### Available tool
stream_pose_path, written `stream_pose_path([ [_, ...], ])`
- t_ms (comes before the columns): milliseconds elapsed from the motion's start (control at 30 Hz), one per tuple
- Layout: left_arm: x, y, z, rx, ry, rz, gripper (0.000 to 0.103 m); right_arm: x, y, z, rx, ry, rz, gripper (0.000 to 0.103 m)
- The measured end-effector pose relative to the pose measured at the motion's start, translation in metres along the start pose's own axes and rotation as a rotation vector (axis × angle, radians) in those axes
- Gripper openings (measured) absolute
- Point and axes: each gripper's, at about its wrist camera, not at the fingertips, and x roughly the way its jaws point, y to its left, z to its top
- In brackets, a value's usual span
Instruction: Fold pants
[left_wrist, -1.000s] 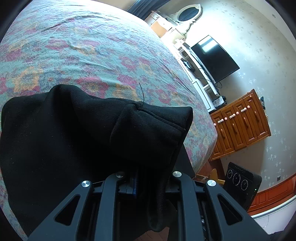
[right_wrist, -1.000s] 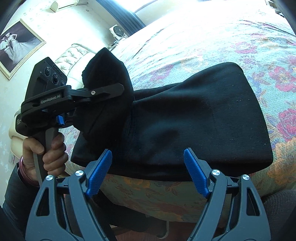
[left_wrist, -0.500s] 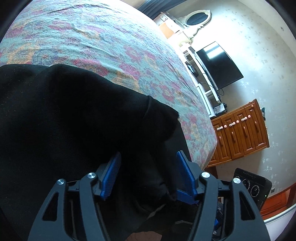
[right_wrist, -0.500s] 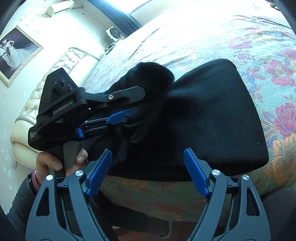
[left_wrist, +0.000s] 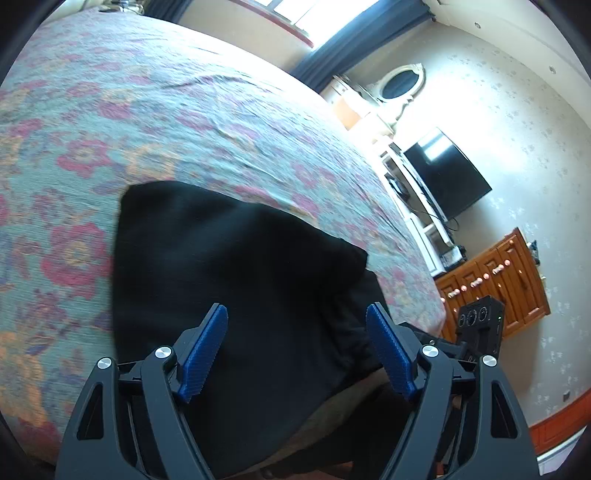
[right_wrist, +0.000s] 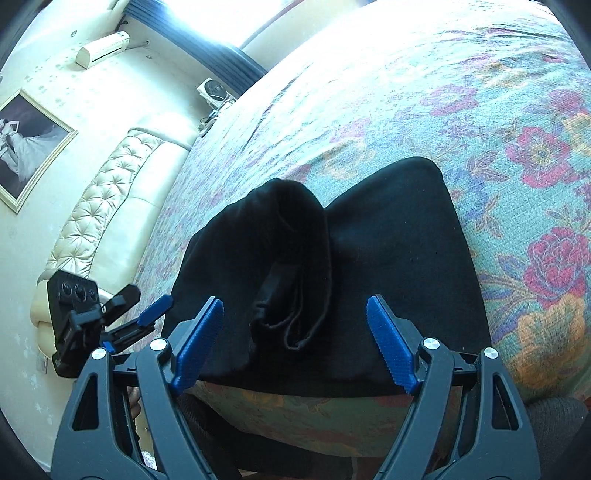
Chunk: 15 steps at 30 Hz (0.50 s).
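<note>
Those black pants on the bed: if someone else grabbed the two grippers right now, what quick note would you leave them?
Left gripper: open, jaws have just been opening, holding nothing, off the cloth at the pants' left end.
Right gripper: open and empty, hovering at the near edge.
Black pants: lying folded on the floral bedspread near the bed's front edge; a loose rolled flap sits bunched on top, left of centre.
Done: fold laid over.
Left: probably flatten that bunched flap and square the edges.
</note>
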Motion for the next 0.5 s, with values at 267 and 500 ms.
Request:
stream_pose_path([
  [267, -0.03, 0.081, -0.015, -0.226, -0.087, 0.097, 0.081, 0.032, 0.015, 0.02, -0.036, 0.098, -0.044, 0.08],
  [500, -0.011, 0.105, -0.031, -0.321, -0.07, 0.111, 0.086, 0.059, 0.021, 0.009, -0.016, 0.194, 0.001, 0.08],
])
